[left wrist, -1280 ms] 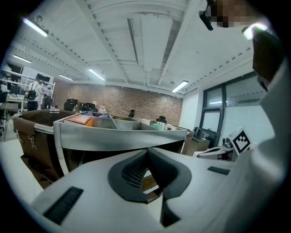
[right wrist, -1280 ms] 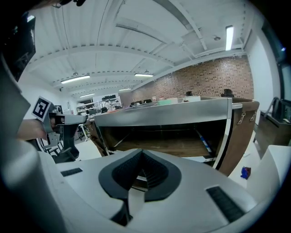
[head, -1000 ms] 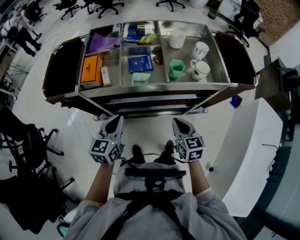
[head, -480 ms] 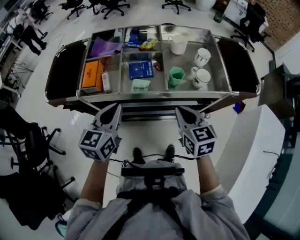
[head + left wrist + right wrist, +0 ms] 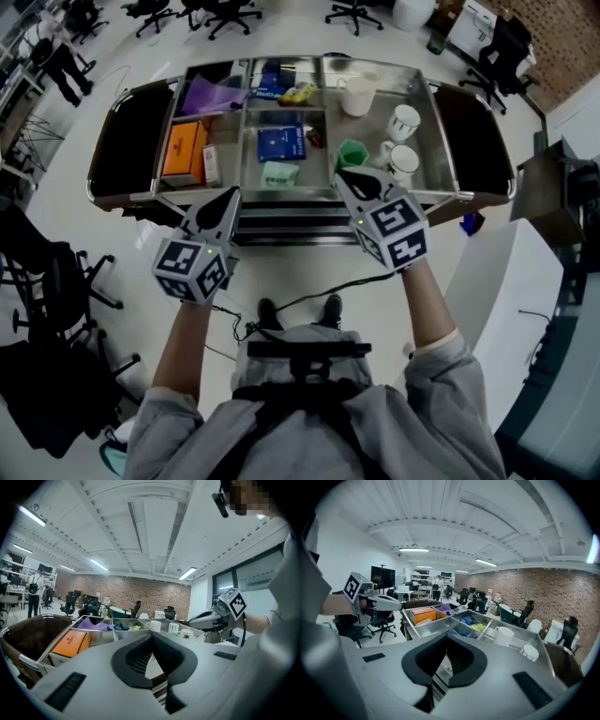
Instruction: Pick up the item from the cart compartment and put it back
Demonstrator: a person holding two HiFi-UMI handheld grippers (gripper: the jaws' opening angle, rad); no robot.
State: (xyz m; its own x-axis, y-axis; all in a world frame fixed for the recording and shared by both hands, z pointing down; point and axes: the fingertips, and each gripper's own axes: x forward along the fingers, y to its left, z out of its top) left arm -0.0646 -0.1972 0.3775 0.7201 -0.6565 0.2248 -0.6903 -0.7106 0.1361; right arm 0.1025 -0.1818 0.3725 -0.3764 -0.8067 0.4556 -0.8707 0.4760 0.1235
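Observation:
A steel cart (image 5: pixel 433 103) stands in front of me with several open compartments. The left ones hold an orange box (image 5: pixel 183 150) and a purple bag (image 5: pixel 208 94). A blue box (image 5: pixel 281 142) and a mint packet (image 5: pixel 279 173) lie in the middle. On the right are a green cup (image 5: pixel 352 155), two white mugs (image 5: pixel 403 122) and a white pitcher (image 5: pixel 356 94). My left gripper (image 5: pixel 228 195) is shut and empty at the cart's front edge. My right gripper (image 5: pixel 343 176), also shut and empty, hovers over the front rim just before the green cup.
Black side shelves (image 5: pixel 122 141) flank the cart. Office chairs (image 5: pixel 56 291) stand at my left and behind the cart (image 5: pixel 216 14). A white counter (image 5: pixel 511 281) runs along my right. A person (image 5: pixel 56 61) stands at the far left.
Both grippers have risen and moved forward toward the cart. The right one travelled farther and now reaches over the front rim near the green cup.

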